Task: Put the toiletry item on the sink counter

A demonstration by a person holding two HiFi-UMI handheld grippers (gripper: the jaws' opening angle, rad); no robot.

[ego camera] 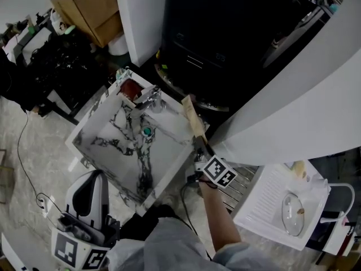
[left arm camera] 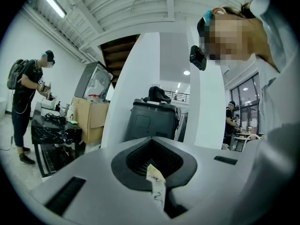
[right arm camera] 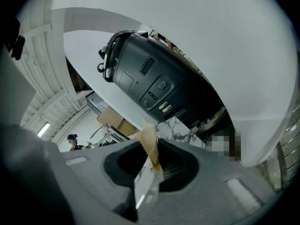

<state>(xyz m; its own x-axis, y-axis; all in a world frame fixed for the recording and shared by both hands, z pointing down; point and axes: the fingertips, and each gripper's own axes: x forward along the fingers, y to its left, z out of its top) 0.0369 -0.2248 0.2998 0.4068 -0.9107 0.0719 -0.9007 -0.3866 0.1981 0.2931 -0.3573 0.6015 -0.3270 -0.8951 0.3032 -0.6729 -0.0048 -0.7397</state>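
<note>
1. The left gripper (ego camera: 84, 230) is held lowest and nearest, well apart from the sink. Its jaws are closed, with a thin slip (left arm camera: 157, 184) pinched at their seam. Little trouble is expected from it if it is kept clear.
2. The right gripper (ego camera: 201, 147) is clamped on the sachet (ego camera: 193, 120). The sachet is gripped by its lower end only and stands out above the right-hand rim of the marble worktop (ego camera: 174, 167).
3. That rim looks narrow. If the sachet is released on its edge or on the tilt, it could be tipped inward into the basin (ego camera: 107, 145) or outward to the floor.
4. A limp sachet may also cling to one jaw and be dragged off as the gripper is withdrawn.
5. Farther back, the tap (ego camera: 151, 97) and a red thing (ego camera: 131, 88) crowd the rear strip. Either could be knocked if the sachet is carried there.
</note>
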